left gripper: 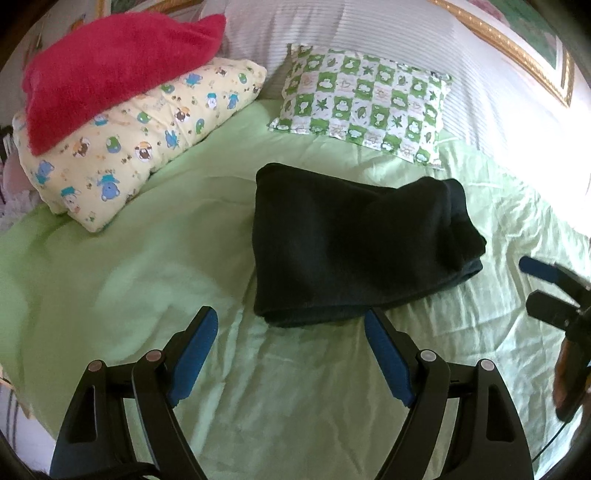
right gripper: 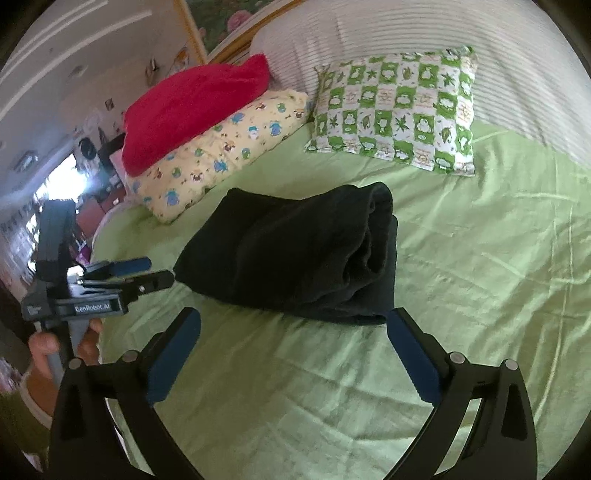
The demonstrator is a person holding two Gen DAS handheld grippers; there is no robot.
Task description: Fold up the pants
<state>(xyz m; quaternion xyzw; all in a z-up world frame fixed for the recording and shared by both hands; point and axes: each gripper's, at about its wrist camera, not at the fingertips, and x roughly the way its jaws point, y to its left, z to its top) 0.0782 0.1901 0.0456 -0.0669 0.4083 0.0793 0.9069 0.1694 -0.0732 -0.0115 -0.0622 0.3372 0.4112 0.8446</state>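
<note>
The dark pants [left gripper: 354, 243] lie folded into a thick rectangular bundle on the light green bed sheet [left gripper: 147, 266]; they also show in the right wrist view [right gripper: 295, 251]. My left gripper [left gripper: 291, 321] is open and empty, just short of the bundle's near edge. My right gripper [right gripper: 293, 321] is open and empty, also just short of the bundle. The right gripper shows at the right edge of the left wrist view [left gripper: 535, 284], and the left gripper shows at the left of the right wrist view [right gripper: 155, 271], both apart from the pants.
A yellow cartoon-print pillow [left gripper: 122, 147] with a red fluffy blanket [left gripper: 110, 70] on it lies at the back left. A green-and-white checked pillow [left gripper: 365, 103] leans on the striped headboard cushion [left gripper: 369, 33]. The green sheet [right gripper: 480, 258] spreads around the pants.
</note>
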